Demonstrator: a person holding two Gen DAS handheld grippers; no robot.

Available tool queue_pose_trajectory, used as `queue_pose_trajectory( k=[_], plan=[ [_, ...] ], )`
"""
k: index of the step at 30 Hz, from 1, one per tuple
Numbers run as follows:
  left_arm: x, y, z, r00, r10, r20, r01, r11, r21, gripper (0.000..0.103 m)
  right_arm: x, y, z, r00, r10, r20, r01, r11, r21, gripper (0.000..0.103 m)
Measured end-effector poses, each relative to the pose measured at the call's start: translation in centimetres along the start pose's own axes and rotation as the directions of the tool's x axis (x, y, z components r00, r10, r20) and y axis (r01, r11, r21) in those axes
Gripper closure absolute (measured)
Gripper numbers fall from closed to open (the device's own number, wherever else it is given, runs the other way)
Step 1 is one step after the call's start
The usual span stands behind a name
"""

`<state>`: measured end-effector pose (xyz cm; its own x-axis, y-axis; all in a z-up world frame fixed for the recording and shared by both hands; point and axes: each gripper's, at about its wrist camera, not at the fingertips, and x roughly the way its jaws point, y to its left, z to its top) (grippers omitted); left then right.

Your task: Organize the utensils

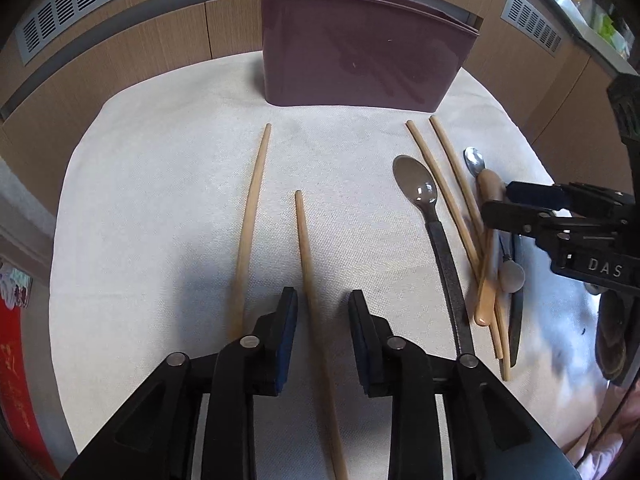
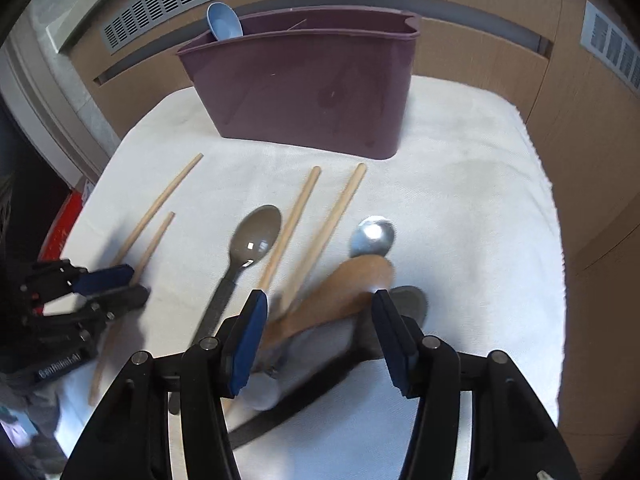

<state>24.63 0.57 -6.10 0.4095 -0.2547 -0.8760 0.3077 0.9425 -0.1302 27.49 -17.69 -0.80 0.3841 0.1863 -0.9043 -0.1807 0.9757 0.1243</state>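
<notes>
Left gripper [image 1: 322, 316] sits low over the white cloth [image 1: 160, 184] with its jaws narrowly parted around a wooden chopstick [image 1: 310, 280], pads not quite touching it. Right gripper [image 2: 318, 312] is about half open over a messy pile, straddling a wooden spoon [image 2: 340, 292] without pinching it. The maroon utensil holder [image 2: 304, 96], blue spoon [image 2: 224, 22] already inside, stands at the cloth's far edge.

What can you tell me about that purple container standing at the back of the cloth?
The purple container is a tall, oval holder of smooth, slightly glossy plastic, open at the top, with an inner wall showing just below its rim. It stands upright on the white cloth, near the far edge. A pale blue spoon pokes out at its left end. Nothing else touches it.
</notes>
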Motion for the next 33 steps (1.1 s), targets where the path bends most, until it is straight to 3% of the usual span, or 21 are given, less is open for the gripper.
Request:
queue_pose_trajectory(
  k=[6,10,20,25,29,33],
  plan=[
    [-0.3,-0.2,-0.5,0.999,-0.031,0.013,0.031,0.999,-0.018,0.059,2.4,1.5,1.2,0.997,-0.057,0.05,0.061,0.996,-0.067,0.052],
    [-0.5,0.1,-0.7,0.998,-0.051,0.021,0.052,0.998,-0.035,0.059,2.3,1.7,1.4,0.995,-0.083,0.062,0.089,0.991,-0.099,0.068],
    [-0.5,0.3,0.2,0.997,-0.054,-0.055,0.053,0.998,-0.014,0.059,-2.4,1.8,0.3,0.986,-0.016,0.163,0.038,0.99,-0.138,0.087],
    [0.2,0.3,1.5,0.992,-0.029,-0.123,0.032,0.999,0.026,0.067,-4.4,1.0,-1.2,0.977,0.008,0.213,0.023,0.99,-0.141,0.088],
    [0.6,0.3,2.4,0.989,0.03,-0.147,-0.022,0.998,0.052,0.086,-4.1,-0.3,-1.8,0.979,0.035,0.202,-0.008,0.991,-0.131,0.086],
    [0.3,0.2,2.6,0.991,0.063,-0.122,-0.058,0.998,0.039,0.097,-3.7,-1.2,-2.5,0.983,0.036,0.179,-0.021,0.996,-0.086,0.06]
  ],
)
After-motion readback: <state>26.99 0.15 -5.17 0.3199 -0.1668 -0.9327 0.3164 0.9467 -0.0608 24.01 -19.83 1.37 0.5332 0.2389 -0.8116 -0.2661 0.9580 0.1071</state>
